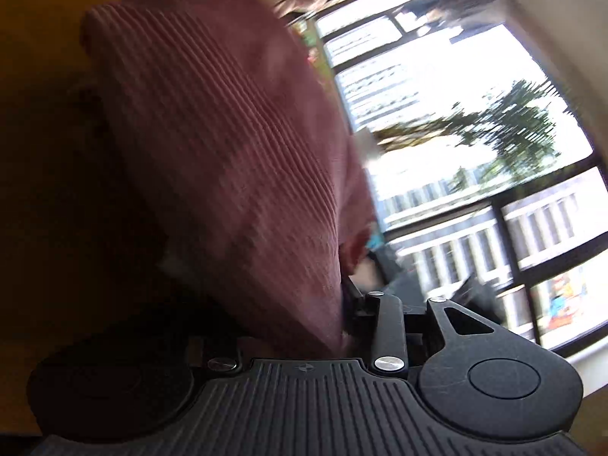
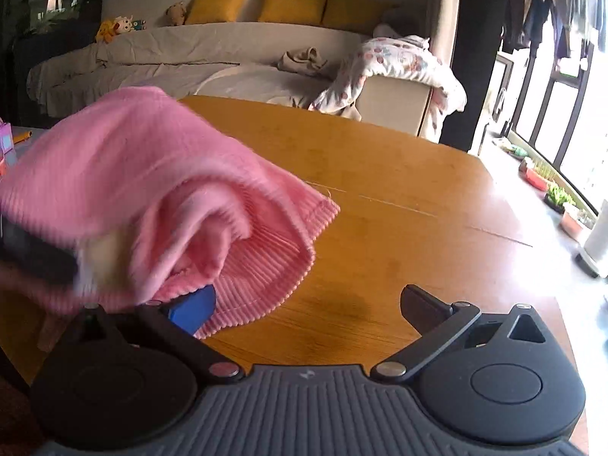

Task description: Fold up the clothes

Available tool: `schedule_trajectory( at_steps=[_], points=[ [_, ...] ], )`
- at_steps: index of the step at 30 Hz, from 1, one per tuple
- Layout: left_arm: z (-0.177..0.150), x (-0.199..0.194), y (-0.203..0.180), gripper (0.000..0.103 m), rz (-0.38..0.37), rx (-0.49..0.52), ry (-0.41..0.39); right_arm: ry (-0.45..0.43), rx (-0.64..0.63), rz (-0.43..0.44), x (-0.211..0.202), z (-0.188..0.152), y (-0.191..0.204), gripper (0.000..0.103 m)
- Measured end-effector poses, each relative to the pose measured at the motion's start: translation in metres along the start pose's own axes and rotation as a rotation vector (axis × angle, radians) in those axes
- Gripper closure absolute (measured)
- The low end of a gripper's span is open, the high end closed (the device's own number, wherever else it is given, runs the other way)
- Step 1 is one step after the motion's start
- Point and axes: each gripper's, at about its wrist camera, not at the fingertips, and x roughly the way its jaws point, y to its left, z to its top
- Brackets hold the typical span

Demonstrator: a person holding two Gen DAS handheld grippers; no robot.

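1. Black ribbed housing fills the near edge of both views. From it the right claw (image 2: 307, 309) reaches forward, fingers spread wide over the wooden desk (image 2: 399, 197) and gripping nothing. Its blue-padded left fingertip (image 2: 192, 309) sits under the near hem of the pink ribbed garment (image 2: 152, 197), though whether it actually touches the cloth is hard to tell.

2. That pink ribbed garment is lifted at its left side and droops down to the desk at its near right corner, so it forms a soft hood, not a flat sheet. A dark bar at the far left edge of the right view looks like the other tool holding it up, but blur hides the detail.

3. In the left view the same cloth (image 1: 228, 144), shadowed to a dusky rose, hangs straight out of the left claw (image 1: 351, 304) and covers most of the frame. Those fingers look pressed together on the fabric's edge; the pinch point itself is buried in cloth, so this is a judgement.

4. My reading: one side is being carried up and across to make a fold, while the free claw waits low to catch or steady the hem.

5. Beyond the desk stand a sofa (image 2: 212, 49) with yellow cushions and bright windows (image 1: 456, 121).
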Motion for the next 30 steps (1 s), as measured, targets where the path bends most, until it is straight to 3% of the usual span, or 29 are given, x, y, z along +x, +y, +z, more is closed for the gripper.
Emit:
schedule_trajectory(
  at_steps=[4,9,11,13,14,15,17,21,24,28,29,30],
  points=[
    [0.006,0.005,-0.005,0.072,-0.050,-0.063,-0.031,-0.028,-0.055,-0.033,0.000,0.000,0.008,0.000],
    [-0.020,0.024,0.016,0.083,0.008,-0.147,0.061,-0.032,-0.122,-0.014,-0.005,-0.002,0.003,0.000],
    [-0.027,0.023,0.024,0.079,0.021,-0.181,0.092,-0.030,-0.175,0.005,-0.010,-0.003,-0.002,0.000],
    [-0.031,0.015,0.023,0.072,0.026,-0.155,0.137,-0.029,-0.244,0.042,-0.022,-0.005,-0.011,0.000],
    [-0.031,0.007,0.023,0.057,0.029,-0.134,0.153,-0.036,-0.251,0.099,-0.032,-0.003,-0.019,0.000],
    [-0.031,0.000,0.018,0.033,0.030,-0.105,0.159,-0.043,-0.258,0.156,-0.042,-0.002,-0.028,0.000],
    [-0.028,-0.020,0.005,0.016,0.032,-0.039,0.139,-0.088,-0.211,0.290,-0.065,0.007,-0.047,0.000],
    [-0.013,-0.060,-0.014,0.006,0.024,0.033,0.022,-0.220,-0.058,0.431,-0.082,0.040,-0.074,0.000],
    [-0.002,-0.067,-0.011,0.006,0.057,-0.001,-0.053,-0.168,-0.008,0.431,-0.041,0.063,-0.065,0.000],
    [-0.002,-0.046,0.014,0.009,0.127,-0.102,-0.006,-0.098,0.058,0.430,0.012,0.093,-0.052,0.000],
    [-0.001,-0.040,0.023,0.019,0.141,-0.107,0.011,-0.080,0.074,0.429,0.026,0.100,-0.049,0.000],
    [0.002,-0.036,0.026,0.034,0.149,-0.099,0.019,-0.043,0.058,0.409,0.039,0.100,-0.045,0.000]
  ],
)
